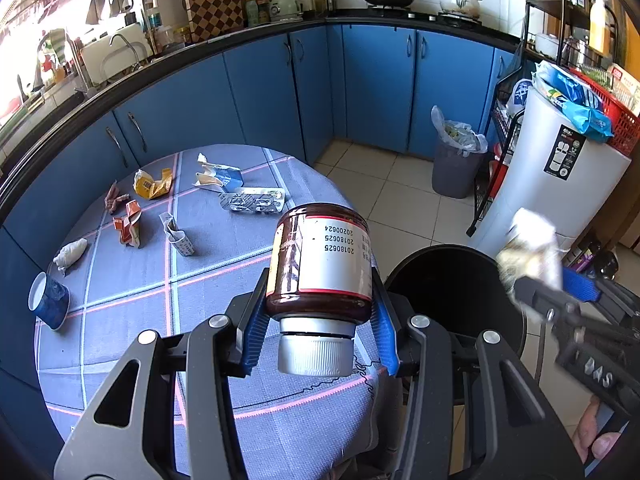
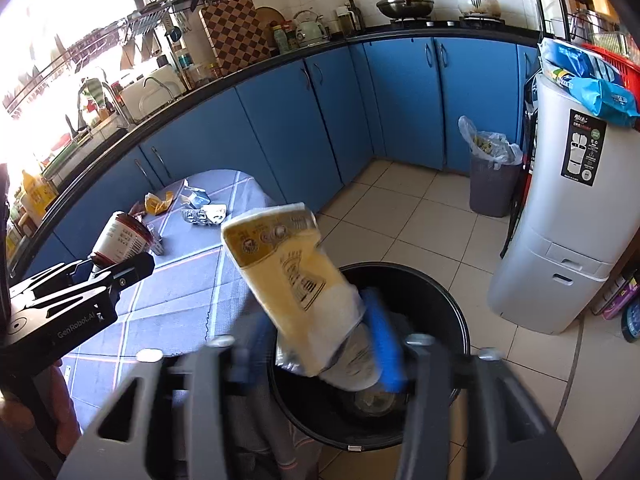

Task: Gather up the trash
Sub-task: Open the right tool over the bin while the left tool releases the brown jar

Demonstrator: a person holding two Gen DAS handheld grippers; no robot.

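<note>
My left gripper (image 1: 320, 276) is shut on a brown bottle (image 1: 320, 256) with a silver label, its white cap toward the camera, held above the table's near right edge. In the right wrist view the bottle (image 2: 120, 240) shows at the left. My right gripper (image 2: 316, 312) stands open over the black bin (image 2: 452, 304). A yellow and white wrapper (image 2: 288, 264) hangs loose between its fingers, leaning on the right blue pad (image 2: 386, 344). The left wrist view shows that wrapper (image 1: 532, 248) above the bin (image 1: 452, 280).
On the blue checked tablecloth (image 1: 208, 288) lie a blister pack (image 1: 252, 200), a torn carton (image 1: 218, 176), a yellow wrapper (image 1: 152, 184), orange scraps (image 1: 128, 228), a tissue wad (image 1: 70, 252) and a tipped paper cup (image 1: 50, 300). A grey lined bin (image 1: 456, 160) and a white appliance (image 1: 552, 184) stand on the tiled floor.
</note>
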